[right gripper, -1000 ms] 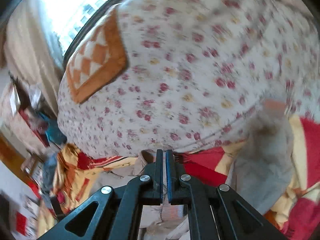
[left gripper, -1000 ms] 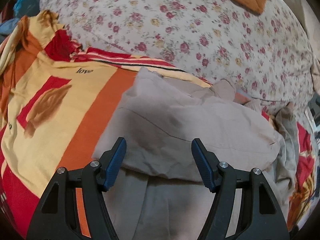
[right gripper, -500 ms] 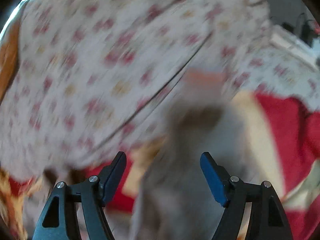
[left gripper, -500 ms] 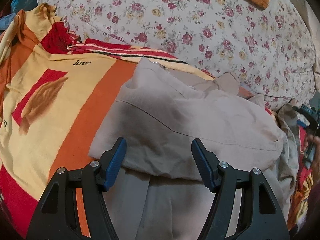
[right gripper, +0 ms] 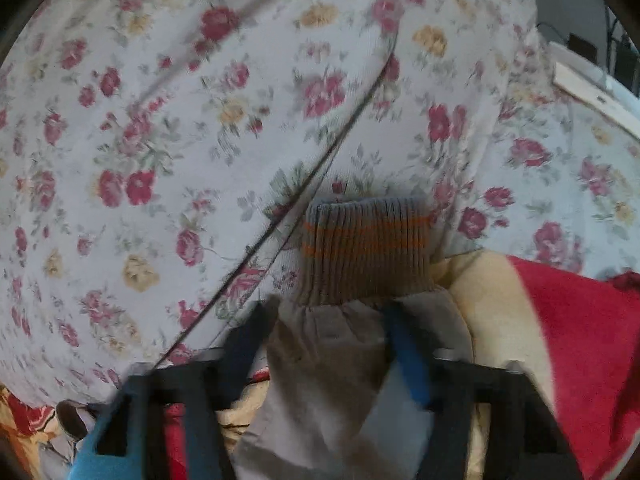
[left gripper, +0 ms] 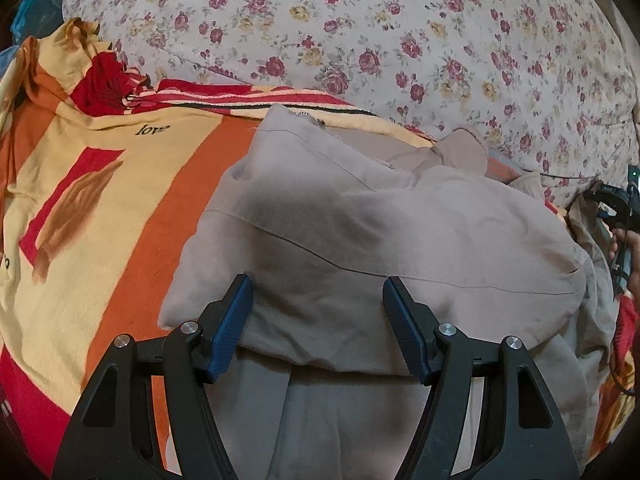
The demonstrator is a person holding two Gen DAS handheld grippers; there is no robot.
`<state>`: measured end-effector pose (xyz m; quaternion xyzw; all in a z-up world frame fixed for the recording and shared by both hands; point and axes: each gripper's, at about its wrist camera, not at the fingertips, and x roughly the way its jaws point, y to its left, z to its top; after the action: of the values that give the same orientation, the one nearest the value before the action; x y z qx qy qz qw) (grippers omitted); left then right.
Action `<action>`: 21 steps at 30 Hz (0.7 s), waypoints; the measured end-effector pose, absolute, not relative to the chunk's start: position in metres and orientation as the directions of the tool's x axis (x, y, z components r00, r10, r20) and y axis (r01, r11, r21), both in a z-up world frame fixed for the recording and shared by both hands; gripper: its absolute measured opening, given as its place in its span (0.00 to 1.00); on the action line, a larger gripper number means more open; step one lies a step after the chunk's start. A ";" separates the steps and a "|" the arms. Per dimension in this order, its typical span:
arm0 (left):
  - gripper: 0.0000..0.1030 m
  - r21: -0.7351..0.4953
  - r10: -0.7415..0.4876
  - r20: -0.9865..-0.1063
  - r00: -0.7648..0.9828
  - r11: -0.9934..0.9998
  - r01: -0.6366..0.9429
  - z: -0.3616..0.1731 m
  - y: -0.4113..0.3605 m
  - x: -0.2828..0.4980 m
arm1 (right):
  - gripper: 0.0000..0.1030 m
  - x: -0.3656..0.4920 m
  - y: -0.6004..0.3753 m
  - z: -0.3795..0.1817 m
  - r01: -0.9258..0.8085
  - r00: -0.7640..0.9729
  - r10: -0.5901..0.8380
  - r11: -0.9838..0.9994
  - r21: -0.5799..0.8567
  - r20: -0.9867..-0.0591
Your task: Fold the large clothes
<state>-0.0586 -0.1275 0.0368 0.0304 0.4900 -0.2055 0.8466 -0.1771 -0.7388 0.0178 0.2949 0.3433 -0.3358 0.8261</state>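
Left wrist view: floral quilt [left gripper: 400, 40], white with red and yellow roses, fills everything from 10 to 2 o'clock; below it a striped blanket [left gripper: 100, 200] in orange, cream and red covers 7 to 10 o'clock. On the blanket lies the taupe zip-front jacket [left gripper: 380, 220], bulky, its body already doubled over once so a thick folded edge runs across the centre of the frame; zipper teeth show near 12 o'clock of the garment. Judged partly folded: body doubled, one sleeve loose, more folds and smoothing left. Left gripper [left gripper: 318, 312], black frame with blue pads, hovers spread over the folded edge, pads on neither side pressing cloth. At 3 o'clock a person's hand [left gripper: 626, 248] holds the other tool at the jacket's far side. Right wrist view: jacket sleeve [right gripper: 340, 360] runs from 6 o'clock toward centre, ending in a ribbed knit cuff [right gripper: 368, 248], brown with orange stripes, which rests against the quilt. Right gripper [right gripper: 326, 348] straddles the sleeve just below the cuff; its jaws have just been closing with the sleeve between them, but blur hides whether the pads bite yet. Room: blanket lies bare toward 8 o'clock in the left view; the quilt's bulge crowds the cuff end, so the sleeve likely must come back toward the body.
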 end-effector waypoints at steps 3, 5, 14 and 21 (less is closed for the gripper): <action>0.66 -0.149 -0.318 -0.842 0.436 0.913 0.379 0.038 -0.128 -0.058 | 0.18 -0.189 -0.737 0.025 0.724 0.585 -0.338 0.627 0.288 -0.737; 0.66 -0.158 -0.324 -0.839 0.436 0.914 0.375 0.038 -0.127 -0.058 | 0.16 -0.204 -0.735 0.039 0.694 0.629 -0.328 0.645 0.319 -0.705; 0.66 -0.213 -0.365 -0.802 0.473 0.914 0.344 0.058 -0.112 -0.061 | 0.14 -0.275 -0.663 0.161 0.299 0.900 -0.067 0.815 0.497 -0.431; 0.66 -0.259 -0.409 -0.756 0.511 0.904 0.340 0.078 -0.093 -0.065 | 0.14 -0.261 -0.533 0.244 -0.074 0.910 0.230 0.909 0.409 -0.346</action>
<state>-0.0645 -0.0930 0.0783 -0.0386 0.4449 -0.2155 0.8684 -0.2614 -0.5327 0.2442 0.1975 0.1969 0.0794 0.9570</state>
